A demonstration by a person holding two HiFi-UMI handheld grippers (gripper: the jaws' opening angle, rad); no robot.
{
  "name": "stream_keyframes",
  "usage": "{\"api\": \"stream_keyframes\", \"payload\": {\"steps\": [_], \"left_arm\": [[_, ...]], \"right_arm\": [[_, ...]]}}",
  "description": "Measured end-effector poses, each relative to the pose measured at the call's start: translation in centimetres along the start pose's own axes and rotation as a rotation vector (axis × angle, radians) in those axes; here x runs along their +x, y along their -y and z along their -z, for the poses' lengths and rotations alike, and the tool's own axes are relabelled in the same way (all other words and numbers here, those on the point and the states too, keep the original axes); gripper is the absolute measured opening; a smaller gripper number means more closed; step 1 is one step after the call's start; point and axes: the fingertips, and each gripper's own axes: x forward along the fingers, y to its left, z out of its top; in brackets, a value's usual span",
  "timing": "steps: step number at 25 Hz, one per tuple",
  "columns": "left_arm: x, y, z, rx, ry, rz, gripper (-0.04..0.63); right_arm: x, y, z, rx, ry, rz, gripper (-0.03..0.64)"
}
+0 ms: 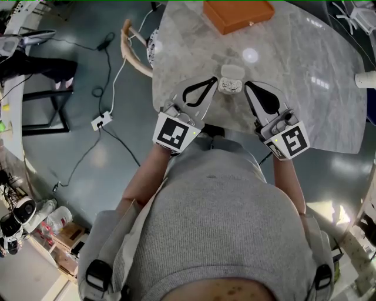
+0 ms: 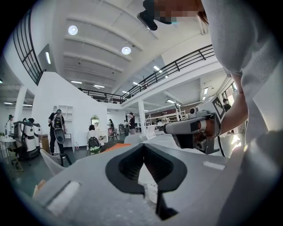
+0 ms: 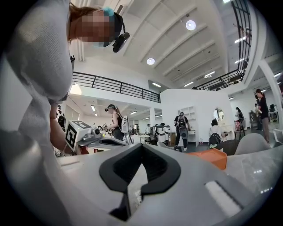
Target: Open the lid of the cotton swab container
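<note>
The cotton swab container (image 1: 231,82), small, clear and full of white swabs, stands on the marble table (image 1: 317,106) near its front edge with its lid down. My left gripper (image 1: 215,80) lies with its shut tips against the container's left side. On the other side my right gripper (image 1: 247,84) is shut too, its tips just right of the container. Neither has anything between its jaws. In the left gripper view the jaws (image 2: 143,145) meet at the tip, and a bit of the white container (image 2: 150,187) shows through their loop. The right gripper view shows shut jaws (image 3: 142,145) over bare marble.
An orange box (image 1: 238,14) sits at the table's far edge. A white object (image 1: 365,79) pokes in at the right edge. A wooden chair (image 1: 132,50) stands left of the table, with cables and a power strip (image 1: 101,121) on the floor. Several people stand in the hall beyond.
</note>
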Motion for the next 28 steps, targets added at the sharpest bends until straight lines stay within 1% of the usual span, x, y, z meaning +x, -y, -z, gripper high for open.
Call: {"api": "stream_keyframes", "payload": {"steps": [8,22,28], "left_arm": [[-0.5,0.2,-0.3,-0.003,0.013,-0.003,0.0],[-0.9,0.8,-0.1,-0.006,0.007,0.004,0.0],[-0.9,0.9,-0.2,0.002,0.009,0.004,0.0]], "right_arm": [[-0.2,-0.9,-0.2,-0.022,0.002,0.003,0.002],[-0.7,-1.6,0.0,-0.04,-0.004,0.0,0.003],[-0.9,-1.4,0.1,-0.061,-0.014,0.012,0.002]]}}
